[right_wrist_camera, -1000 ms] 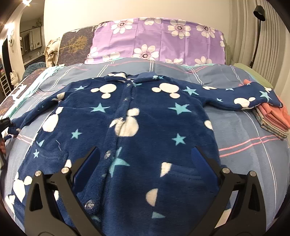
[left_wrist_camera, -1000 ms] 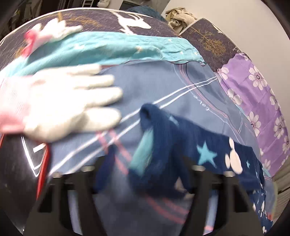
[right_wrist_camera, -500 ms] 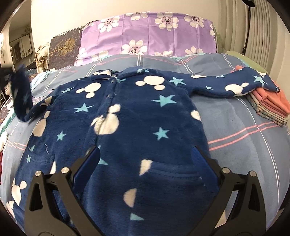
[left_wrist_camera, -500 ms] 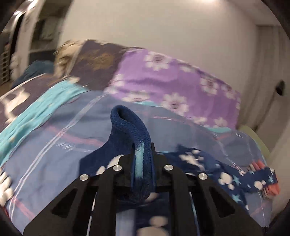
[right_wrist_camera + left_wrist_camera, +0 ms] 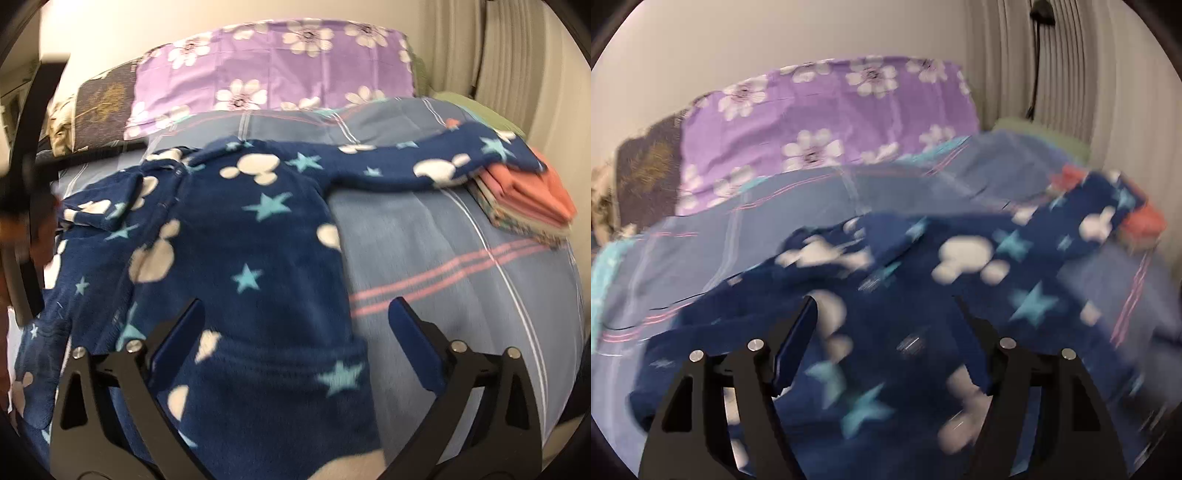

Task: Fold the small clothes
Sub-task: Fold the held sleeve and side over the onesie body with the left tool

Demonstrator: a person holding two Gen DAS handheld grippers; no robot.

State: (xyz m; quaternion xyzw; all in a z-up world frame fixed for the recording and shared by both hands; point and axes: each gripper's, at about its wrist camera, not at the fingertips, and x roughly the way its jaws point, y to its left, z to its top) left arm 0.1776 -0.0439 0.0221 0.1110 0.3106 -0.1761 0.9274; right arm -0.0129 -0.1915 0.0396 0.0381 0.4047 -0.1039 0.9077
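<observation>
1. Left wrist view, blurry: left gripper [image 5: 886, 314] has jaws apart & opening, nothing between the pads. Navy fleece top [image 5: 923, 295] w/ stars & white blobs lies under it on the blue bedspread [image 5: 775, 206]. Purple flowered pillow [image 5: 827, 122] at the back.
2. Right wrist view: right gripper [image 5: 295, 317] has jaws wide, closing, over the top's [image 5: 240, 240] right edge, not pinching it. Its left sleeve [image 5: 99, 206] lies folded in over the chest. Its right sleeve [image 5: 436, 166] lies stretched out, cuff resting on a stack of folded clothes [image 5: 528, 203]. Left gripper [image 5: 26, 192] shows blurred at the left edge.
</observation>
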